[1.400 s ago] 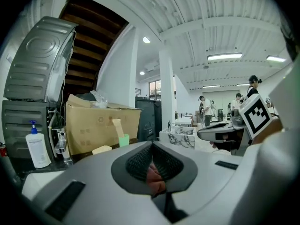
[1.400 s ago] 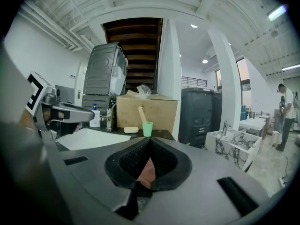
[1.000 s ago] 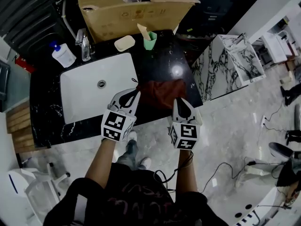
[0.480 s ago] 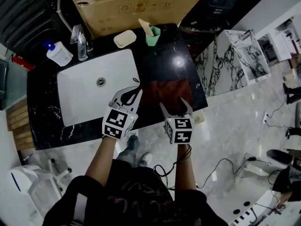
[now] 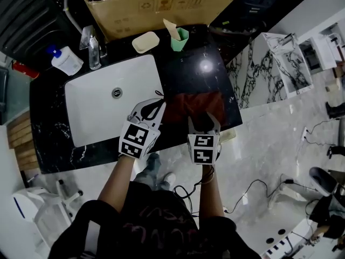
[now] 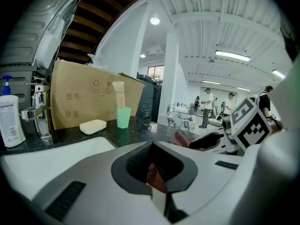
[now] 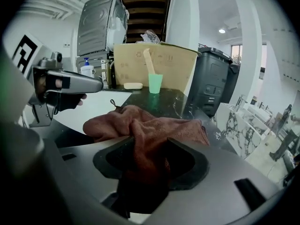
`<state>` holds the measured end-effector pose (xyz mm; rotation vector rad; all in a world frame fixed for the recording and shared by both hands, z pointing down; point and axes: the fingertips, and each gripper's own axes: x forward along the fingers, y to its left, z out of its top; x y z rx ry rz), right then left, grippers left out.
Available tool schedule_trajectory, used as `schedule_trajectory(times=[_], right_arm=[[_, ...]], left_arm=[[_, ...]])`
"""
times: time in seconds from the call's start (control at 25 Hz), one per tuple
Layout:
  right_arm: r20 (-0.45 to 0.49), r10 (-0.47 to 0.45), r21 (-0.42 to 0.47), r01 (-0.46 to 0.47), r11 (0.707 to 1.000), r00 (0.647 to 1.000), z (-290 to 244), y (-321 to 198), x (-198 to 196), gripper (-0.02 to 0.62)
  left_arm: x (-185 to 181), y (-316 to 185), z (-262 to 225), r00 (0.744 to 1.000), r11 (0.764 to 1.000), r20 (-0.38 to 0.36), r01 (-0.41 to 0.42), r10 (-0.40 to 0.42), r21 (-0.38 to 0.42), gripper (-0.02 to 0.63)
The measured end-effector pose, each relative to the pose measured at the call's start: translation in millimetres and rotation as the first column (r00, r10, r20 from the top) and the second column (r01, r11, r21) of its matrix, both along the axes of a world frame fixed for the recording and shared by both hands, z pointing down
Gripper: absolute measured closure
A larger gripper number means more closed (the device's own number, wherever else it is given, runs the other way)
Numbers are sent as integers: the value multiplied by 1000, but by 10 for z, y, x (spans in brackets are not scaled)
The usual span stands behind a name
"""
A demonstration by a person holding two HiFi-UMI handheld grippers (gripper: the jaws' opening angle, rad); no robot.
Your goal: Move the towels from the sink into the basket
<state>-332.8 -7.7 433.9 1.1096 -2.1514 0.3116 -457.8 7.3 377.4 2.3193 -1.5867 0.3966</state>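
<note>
rust-brown towel (image 5: 195, 103), rumpled, on black marble counter (image 5: 183, 69)

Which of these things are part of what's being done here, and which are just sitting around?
In the job: red towel, sink.
Just lying about: cardboard box, soap bottle, soap bar, green cup, tap.

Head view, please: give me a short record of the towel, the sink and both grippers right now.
sink: white, holds no towel
towel: reddish-brown, crumpled on the black counter right of the sink
left gripper: shut on the towel's left edge
right gripper: jaws apart, just been closing, towel bunched between them
basket: not in view
</note>
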Motion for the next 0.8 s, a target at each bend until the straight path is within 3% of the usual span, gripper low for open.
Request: schedule_trajectory(times=[0.2,0.8], right_arm=[[-30,55,30,-54,998,998,-35,-47,62,517],[138,79,143,-99,985,987,-655,-208,69,538]], left_arm=[[11,-25,0,1000,1000,-4,-12,12,-2,591],[35,-129,-285,999,998,-27,-35,36,51,591]])
